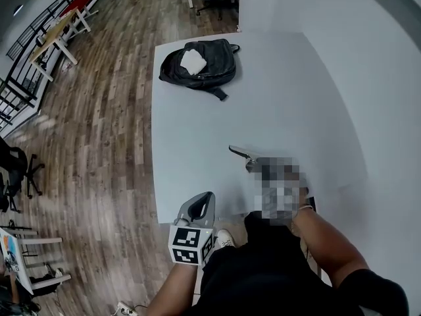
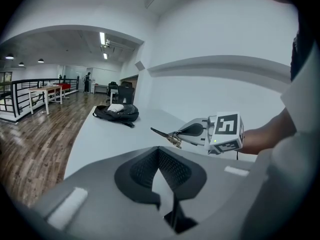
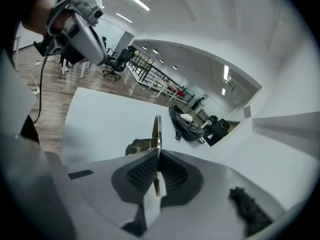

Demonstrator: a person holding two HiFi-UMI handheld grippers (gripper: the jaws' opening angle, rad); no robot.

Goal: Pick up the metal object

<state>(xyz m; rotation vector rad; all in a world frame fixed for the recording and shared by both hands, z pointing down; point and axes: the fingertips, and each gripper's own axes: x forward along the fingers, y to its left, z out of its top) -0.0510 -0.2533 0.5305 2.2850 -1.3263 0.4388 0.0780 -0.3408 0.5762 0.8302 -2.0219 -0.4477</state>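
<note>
The metal object is a thin, flat, pointed piece held in the air over the white table. My right gripper is shut on it, and a mosaic patch partly covers this gripper in the head view. In the right gripper view the blade stands on edge between the ribbed pads and sticks out forward. The left gripper view shows the right gripper with the object pointing left. My left gripper hangs off the table's near-left corner, shut on nothing.
A black backpack with a white item on it lies at the table's far left end. Wooden floor runs along the table's left edge. Desks and office chairs stand far off. The person's arm reaches over the near edge.
</note>
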